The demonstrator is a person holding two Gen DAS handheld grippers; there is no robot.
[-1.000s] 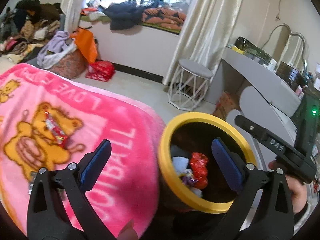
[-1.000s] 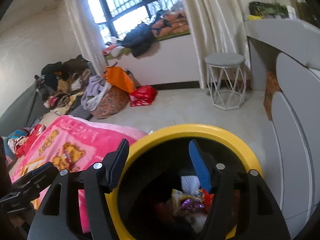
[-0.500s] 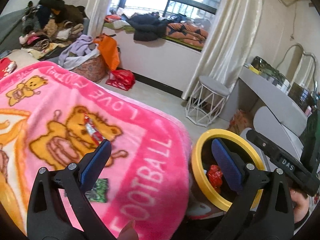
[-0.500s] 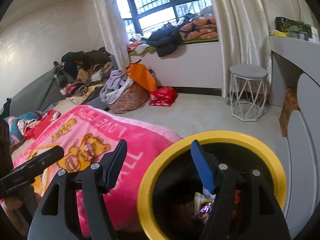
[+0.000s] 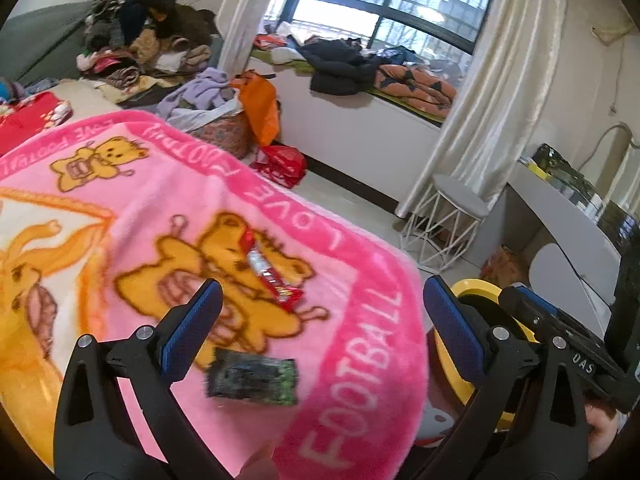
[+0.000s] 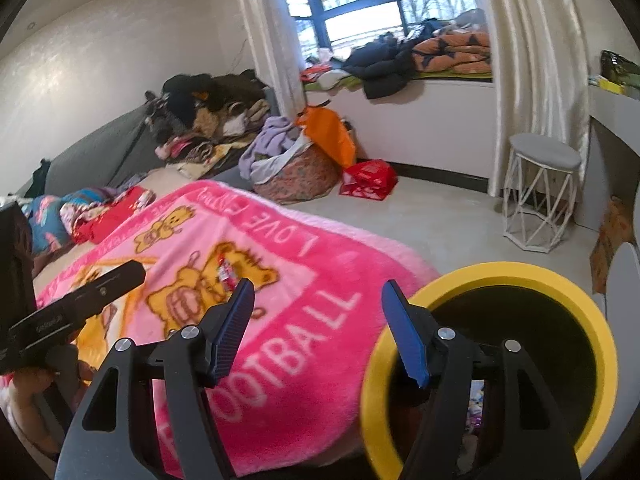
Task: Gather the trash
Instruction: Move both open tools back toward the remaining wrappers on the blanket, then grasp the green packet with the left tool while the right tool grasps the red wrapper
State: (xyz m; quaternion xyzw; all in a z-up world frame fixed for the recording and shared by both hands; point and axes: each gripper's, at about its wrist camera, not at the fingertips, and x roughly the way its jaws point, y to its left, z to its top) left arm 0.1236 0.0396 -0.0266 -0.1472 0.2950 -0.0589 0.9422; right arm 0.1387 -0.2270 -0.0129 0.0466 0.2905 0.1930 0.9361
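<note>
A pink blanket (image 5: 160,220) covers the bed. A red snack wrapper (image 5: 268,272) lies on its bear print, and a dark green wrapper (image 5: 252,376) lies nearer me. My left gripper (image 5: 320,328) is open and empty above the blanket, the green wrapper just below between its fingers. The yellow-rimmed bin (image 6: 496,276) stands beside the bed, also in the left wrist view (image 5: 476,290). My right gripper (image 6: 320,328) is open and empty over the bin's left rim and the blanket's edge (image 6: 312,340). The red wrapper (image 6: 226,274) shows small there.
A white wire stool (image 5: 448,224) stands on the floor past the bed. A grey desk (image 5: 568,216) is at the right. A laundry basket (image 6: 296,168), an orange bag (image 6: 330,136) and a red bag (image 6: 370,180) sit below the window. Clothes pile on the sofa (image 6: 208,120).
Both grippers have swung left, away from the bin and over the blanket. The bin slid right in both views. The green wrapper has come into view under the left gripper.
</note>
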